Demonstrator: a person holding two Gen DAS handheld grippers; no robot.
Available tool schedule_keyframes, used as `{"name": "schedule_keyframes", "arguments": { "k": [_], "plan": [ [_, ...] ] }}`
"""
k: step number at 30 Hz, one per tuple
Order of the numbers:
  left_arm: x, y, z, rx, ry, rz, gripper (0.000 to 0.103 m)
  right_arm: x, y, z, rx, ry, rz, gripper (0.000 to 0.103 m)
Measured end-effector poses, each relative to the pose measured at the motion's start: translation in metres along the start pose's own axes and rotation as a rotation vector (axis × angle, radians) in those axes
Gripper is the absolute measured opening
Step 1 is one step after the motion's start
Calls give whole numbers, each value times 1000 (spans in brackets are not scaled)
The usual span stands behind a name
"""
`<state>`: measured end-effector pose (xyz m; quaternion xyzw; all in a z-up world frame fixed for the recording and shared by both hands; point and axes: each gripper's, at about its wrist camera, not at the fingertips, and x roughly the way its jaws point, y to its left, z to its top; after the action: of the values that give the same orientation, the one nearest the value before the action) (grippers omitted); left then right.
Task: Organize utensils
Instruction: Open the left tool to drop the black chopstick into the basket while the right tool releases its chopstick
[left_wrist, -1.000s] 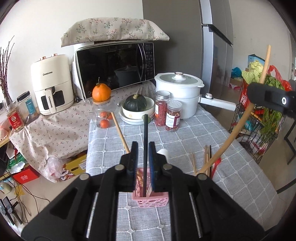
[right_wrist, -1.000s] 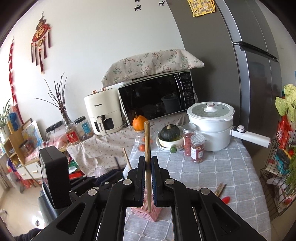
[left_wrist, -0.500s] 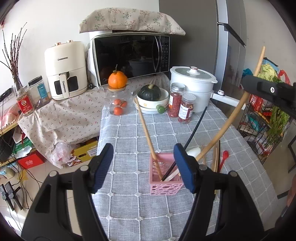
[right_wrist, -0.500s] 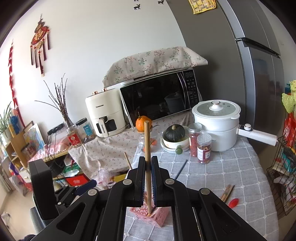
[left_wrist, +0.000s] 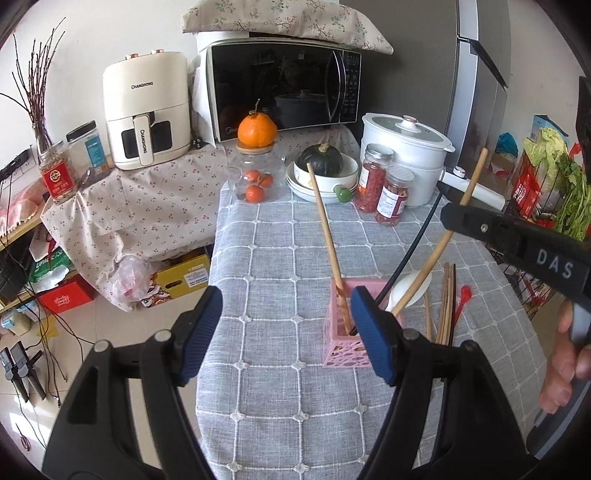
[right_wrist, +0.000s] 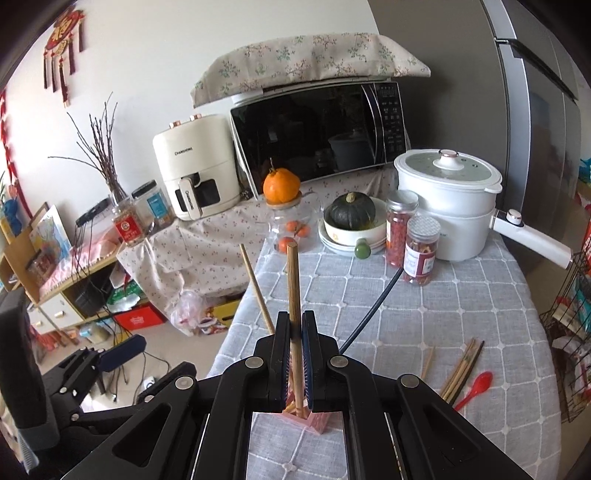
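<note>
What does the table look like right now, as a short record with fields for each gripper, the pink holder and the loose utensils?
left gripper: open, nothing between its fingers, jaws just opened
right gripper: shut on wooden stick, low end over the holder
pink holder: holds a wooden chopstick and a black chopstick
loose utensils: chopsticks, red spoon, on the tablecloth

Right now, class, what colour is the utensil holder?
Pink utensil holder, clearest in the left wrist view.
</note>
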<state>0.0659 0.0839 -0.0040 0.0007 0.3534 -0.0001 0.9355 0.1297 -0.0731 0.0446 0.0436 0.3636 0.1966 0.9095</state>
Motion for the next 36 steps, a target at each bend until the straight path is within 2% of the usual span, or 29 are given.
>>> {"name": "schedule_keyframes", "arguments": {
  "k": [8, 13, 15, 16, 25, 28, 36],
  "plan": [
    [1, 3, -1, 0, 10, -2, 74, 11, 1, -7, -11, 37, -24, 10],
    [1, 2, -1, 3, 10, -1, 74, 6, 1, -6, -20, 26, -32, 23],
    [0, 1, 0, 5, 8, -2, 75, 0, 1, -6, -21, 14, -30, 36],
    [0, 0, -1, 5, 7, -2, 75, -3, 1, -5, -21, 7, -30, 39],
    [-5, -6, 2, -4, -4, -20, 75, -29, -2, -4, -35, -44, -79, 50],
    [-7, -11, 2, 2, -13, -22, 79, -37, -5, -4, -48, -62, -112, 55],
    [-8, -30, 2, 35, -14, -16, 83, -53, -23, -6, -46, -85, -172, 74]
  ]
}}
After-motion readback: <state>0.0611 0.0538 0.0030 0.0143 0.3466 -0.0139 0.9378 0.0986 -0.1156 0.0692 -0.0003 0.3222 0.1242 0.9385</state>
